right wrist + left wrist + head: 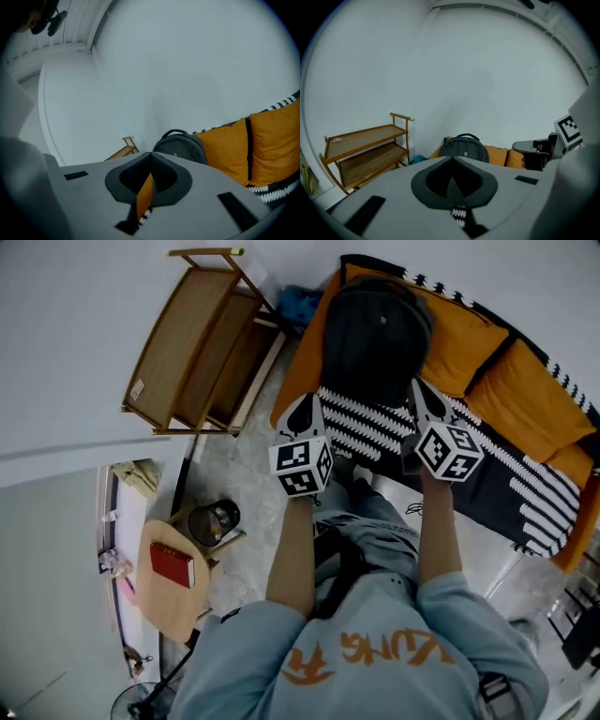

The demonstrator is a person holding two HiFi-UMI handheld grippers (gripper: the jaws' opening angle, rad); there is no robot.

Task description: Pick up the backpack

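Both jaw pairs are pressed together, nothing held: left hand-held gripper [307,407] and right hand-held gripper [418,395] point at the dark backpack [375,338], standing upright against the orange cushions [459,343], ahead of them

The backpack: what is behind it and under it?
Behind the backpack are orange cushions; under it lies a black-and-white striped cover. The part beneath its base is hidden.

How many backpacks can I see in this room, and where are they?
1. The dark backpack stands on the sofa, in front of an orange cushion, at the end nearest the wooden shelf. No other shows, though parts of the room are out of view.
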